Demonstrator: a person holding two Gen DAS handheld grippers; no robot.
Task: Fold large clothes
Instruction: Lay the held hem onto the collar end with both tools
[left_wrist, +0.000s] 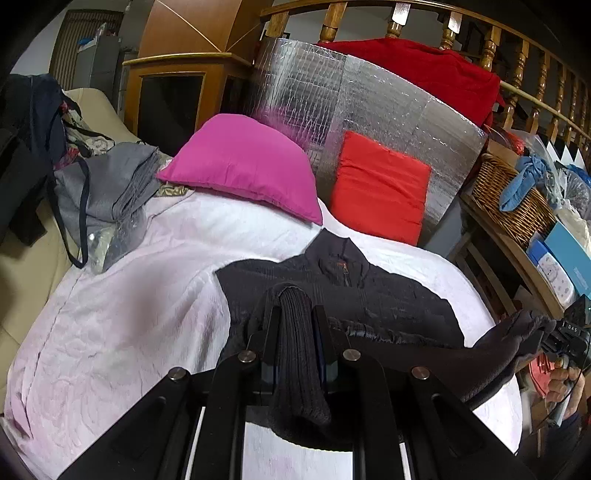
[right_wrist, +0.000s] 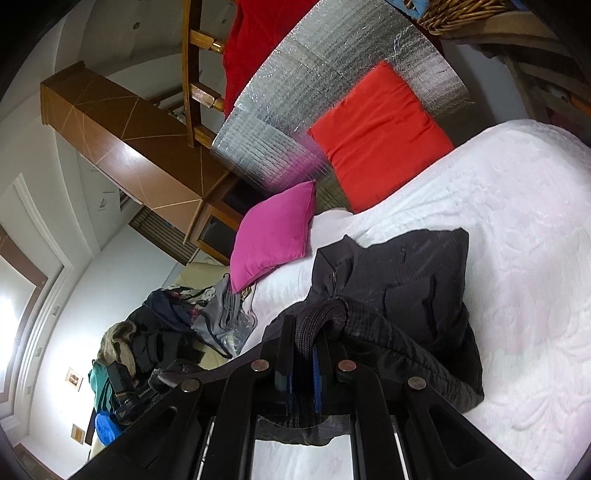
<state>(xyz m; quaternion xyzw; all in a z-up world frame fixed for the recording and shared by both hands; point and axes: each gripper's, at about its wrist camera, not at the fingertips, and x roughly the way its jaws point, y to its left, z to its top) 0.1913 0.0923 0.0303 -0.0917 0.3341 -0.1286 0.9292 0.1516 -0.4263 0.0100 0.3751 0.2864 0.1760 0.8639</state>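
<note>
The ribbed hem of the dark quilted zip jacket (left_wrist: 343, 291) is pinched by 2 closed grippers, left (left_wrist: 295, 321) and right (right_wrist: 306, 332), so uneven lifting could skew the fold on the white textured bedspread (left_wrist: 129, 295).

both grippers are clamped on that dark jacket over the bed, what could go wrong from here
1. The left gripper and right gripper each pinch only a narrow ribbed edge of the dark jacket; a pull could slip it free.
2. The jacket's body lies bunched on the white bedspread, so folding now may trap creases.
3. The pink pillow sits near the collar and could be dragged.
</note>
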